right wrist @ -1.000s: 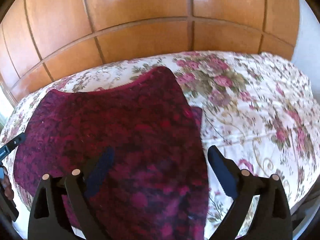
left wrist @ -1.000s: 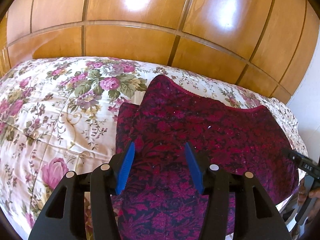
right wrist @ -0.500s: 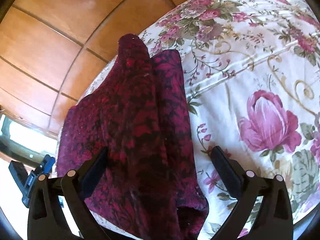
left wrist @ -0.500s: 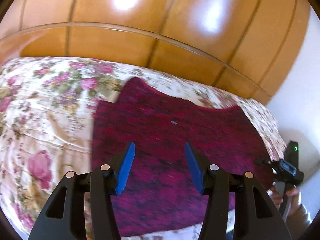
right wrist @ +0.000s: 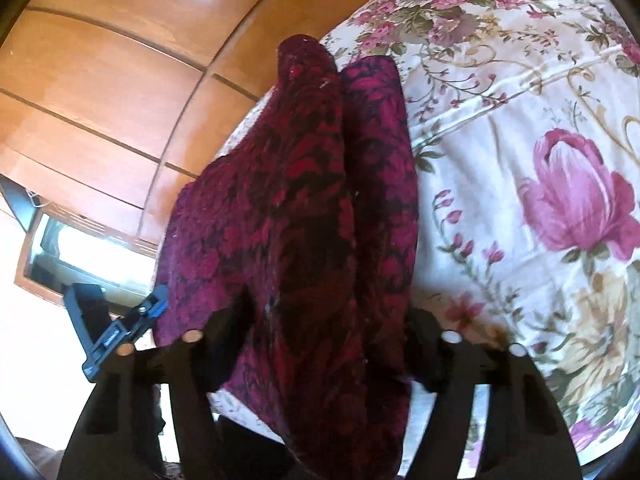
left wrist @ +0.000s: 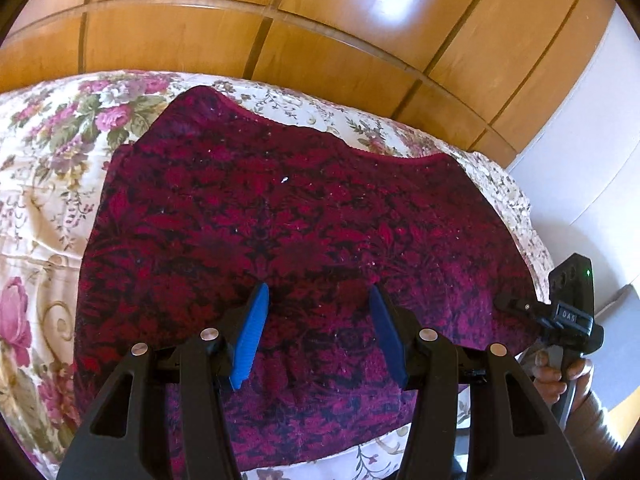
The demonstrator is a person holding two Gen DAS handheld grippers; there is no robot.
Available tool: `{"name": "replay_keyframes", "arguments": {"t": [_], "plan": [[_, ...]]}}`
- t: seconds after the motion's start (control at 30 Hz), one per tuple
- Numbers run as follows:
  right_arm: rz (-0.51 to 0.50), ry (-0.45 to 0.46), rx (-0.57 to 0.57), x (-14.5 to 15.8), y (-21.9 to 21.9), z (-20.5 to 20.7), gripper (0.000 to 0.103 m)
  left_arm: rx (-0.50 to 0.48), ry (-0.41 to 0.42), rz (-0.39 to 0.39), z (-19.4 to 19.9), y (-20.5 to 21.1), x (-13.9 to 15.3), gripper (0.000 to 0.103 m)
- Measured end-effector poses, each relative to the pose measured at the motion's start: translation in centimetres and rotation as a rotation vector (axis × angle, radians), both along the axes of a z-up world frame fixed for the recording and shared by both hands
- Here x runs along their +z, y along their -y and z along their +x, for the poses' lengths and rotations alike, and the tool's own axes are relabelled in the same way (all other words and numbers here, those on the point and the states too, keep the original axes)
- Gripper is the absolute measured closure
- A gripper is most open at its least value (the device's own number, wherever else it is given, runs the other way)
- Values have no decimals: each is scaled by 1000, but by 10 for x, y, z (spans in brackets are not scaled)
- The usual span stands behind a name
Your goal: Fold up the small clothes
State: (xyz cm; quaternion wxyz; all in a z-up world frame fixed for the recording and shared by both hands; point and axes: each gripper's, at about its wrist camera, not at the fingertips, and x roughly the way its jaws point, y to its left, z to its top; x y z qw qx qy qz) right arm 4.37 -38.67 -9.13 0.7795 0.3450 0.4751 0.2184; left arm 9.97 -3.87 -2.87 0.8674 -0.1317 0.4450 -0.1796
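Observation:
A dark red and magenta flowered garment [left wrist: 304,216] lies spread flat on the flowered bedspread [left wrist: 44,184]. My left gripper [left wrist: 318,288] hovers open over its near half, with nothing between the blue pads [left wrist: 252,328]. In the right wrist view the garment [right wrist: 304,200] has a folded side strip along its right edge. My right gripper [right wrist: 328,312] is at the near edge, its jaws closing with a hump of fabric between them. The cloth hides both pads. The right gripper [left wrist: 516,306] also shows in the left wrist view, at the garment's right edge, held by a hand [left wrist: 560,372].
Glossy wooden panelling [left wrist: 280,36] rises behind the bed. A white wall [left wrist: 580,132] stands to the right. In the right wrist view a bright window [right wrist: 80,256] sits low at the left, with the left gripper [right wrist: 152,308] in front of it. Bare bedspread [right wrist: 520,160] stretches to the right.
The right gripper has dropped and rolled onto the garment's near edge, and its jaws have narrowed around the fabric. The left gripper has drifted and tipped down over the garment, still open.

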Motion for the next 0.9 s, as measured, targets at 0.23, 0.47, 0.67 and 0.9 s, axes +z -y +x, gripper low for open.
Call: {"name": "replay_keyframes", "arguments": {"t": [0.23, 0.47, 0.67, 0.9], "plan": [[-25, 143, 34, 64, -31, -6, 64, -8, -16, -38, 4, -9, -3, 57], [-5, 324, 213, 131, -118, -5, 67, 22, -51, -153, 14, -29, -15, 65], [-155, 375, 377, 141, -213, -5, 69, 52, -31, -245, 10, -58, -3, 65], [-446, 460, 498, 128, -295, -24, 69, 245, 50, -419, -19, -168, 21, 65]]}}
